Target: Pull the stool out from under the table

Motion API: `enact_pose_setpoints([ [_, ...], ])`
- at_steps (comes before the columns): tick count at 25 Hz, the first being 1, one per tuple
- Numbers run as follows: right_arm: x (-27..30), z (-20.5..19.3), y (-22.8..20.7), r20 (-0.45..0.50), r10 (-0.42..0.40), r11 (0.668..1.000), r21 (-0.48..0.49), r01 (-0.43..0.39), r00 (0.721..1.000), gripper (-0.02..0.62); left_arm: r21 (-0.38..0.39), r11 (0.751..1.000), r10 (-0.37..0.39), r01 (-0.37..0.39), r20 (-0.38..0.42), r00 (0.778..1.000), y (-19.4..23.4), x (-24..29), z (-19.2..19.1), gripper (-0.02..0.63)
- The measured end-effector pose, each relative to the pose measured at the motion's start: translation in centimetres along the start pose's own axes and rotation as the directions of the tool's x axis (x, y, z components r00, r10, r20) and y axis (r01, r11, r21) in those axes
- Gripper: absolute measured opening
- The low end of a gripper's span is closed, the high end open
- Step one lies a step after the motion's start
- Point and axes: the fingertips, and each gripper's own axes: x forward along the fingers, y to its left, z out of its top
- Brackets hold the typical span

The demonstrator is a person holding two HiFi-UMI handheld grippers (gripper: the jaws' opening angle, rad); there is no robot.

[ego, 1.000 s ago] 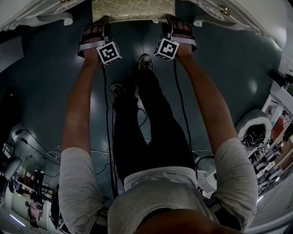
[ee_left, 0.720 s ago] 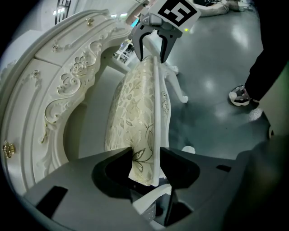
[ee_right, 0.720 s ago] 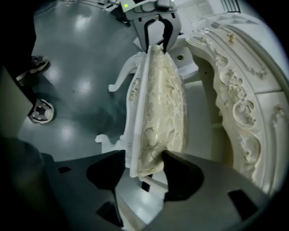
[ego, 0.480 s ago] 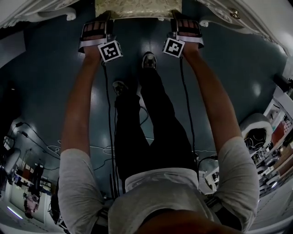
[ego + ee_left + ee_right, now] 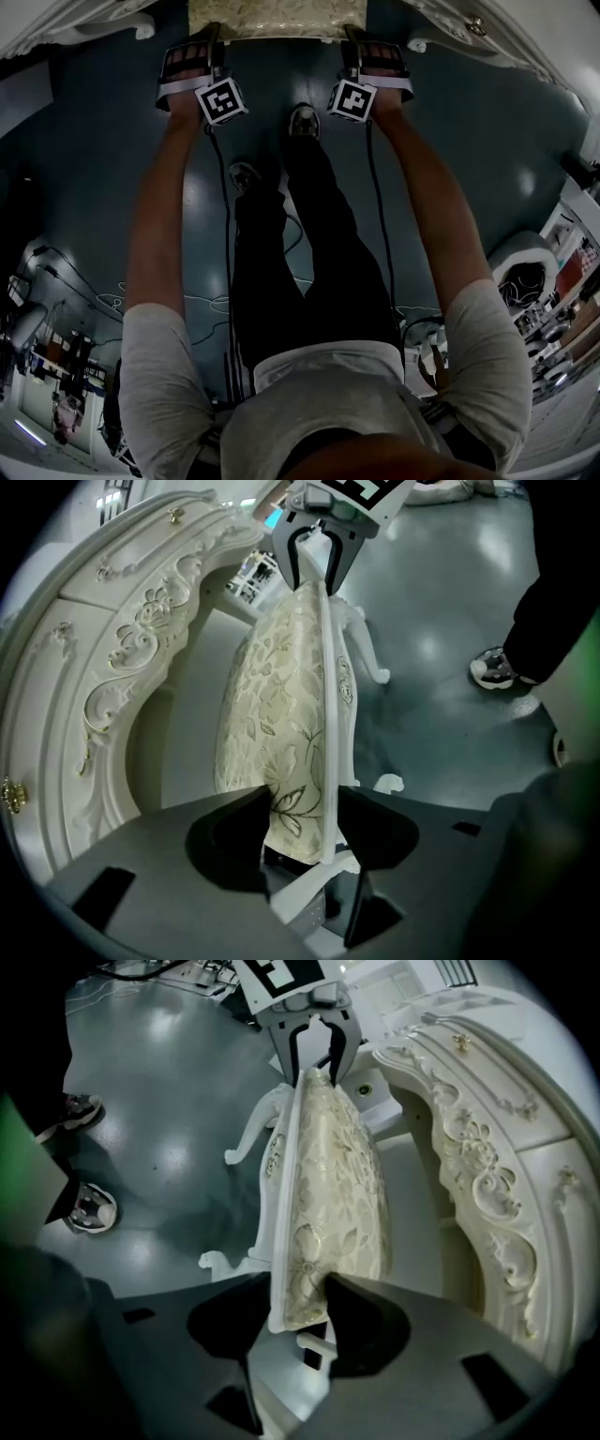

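The head view looks steeply down past the person's arms [image 5: 155,234] to the floor [image 5: 103,150], catching the stool [image 5: 277,17] at its top edge. Both gripper views sit close, apparently sighting along it from opposite ends.

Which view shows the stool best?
Right gripper view: the stool fills the middle, patterned cushion, white frame and two curled legs all clear. Left gripper view shows nearly as much from the opposite end. Head view catches only a strip of cushion at its top edge.
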Motion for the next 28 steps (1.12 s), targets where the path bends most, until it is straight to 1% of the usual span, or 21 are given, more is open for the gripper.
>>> enact_pose_setpoints([
  [5, -0.9, 0.8, 1.4, -0.001, -0.003, 1.000, 0.023, 0.004, 1.000, 0.201, -0.006, 1.000, 0.012, -0.012, -0.009, 1.000, -0.9, -0.8, -0.6, 0.230],
  [11, -2.3, 1.0, 2.7, -0.013, 0.001, 1.000, 0.030, 0.000, 1.000, 0.201, 0.010, 0.999, -0.040, 0.040, -0.016, 0.999, -2.6, -1.9, -0.7, 0.225],
  [14, -2.9, 1.4, 3.7, 0.001, 0.007, 0.999, 0.044, -0.007, 1.000, 0.201, 0.000, 1.000, -0.013, 0.013, -0.020, 1.000, -2.8, -2.5, -0.9, 0.218],
  [17, -3.8, 1.3, 4.5, -0.008, 0.008, 0.998, 0.059, -0.008, 1.000, 0.201, -0.008, 1.000, -0.014, 0.014, -0.003, 1.000, -3.1, -3.1, -0.5, 0.200],
  [21, -4.6, 1.6, 5.0, -0.035, 0.030, 0.997, 0.075, -0.027, 0.999, 0.201, 0.027, 1.000, -0.013, 0.013, -0.006, 1.000, -3.4, -3.3, -1.0, 0.196],
  [24, -4.6, 1.7, 4.5, -0.065, 0.016, 0.996, 0.086, -0.010, 0.998, 0.201, 0.028, 1.000, 0.005, -0.006, 0.010, 1.000, -3.3, -3.1, -1.1, 0.196],
  [26, -4.8, 1.7, 4.5, -0.092, 0.013, 0.993, 0.121, -0.002, 0.996, 0.193, 0.044, 0.999, 0.007, -0.007, 0.007, 1.000, -3.4, -3.2, -1.2, 0.205],
  [28, -4.8, 1.7, 5.0, -0.121, 0.028, 0.989, 0.146, -0.010, 0.992, 0.190, 0.071, 0.996, 0.045, -0.045, 0.009, 0.999, -3.1, -3.0, -1.2, 0.216],
])
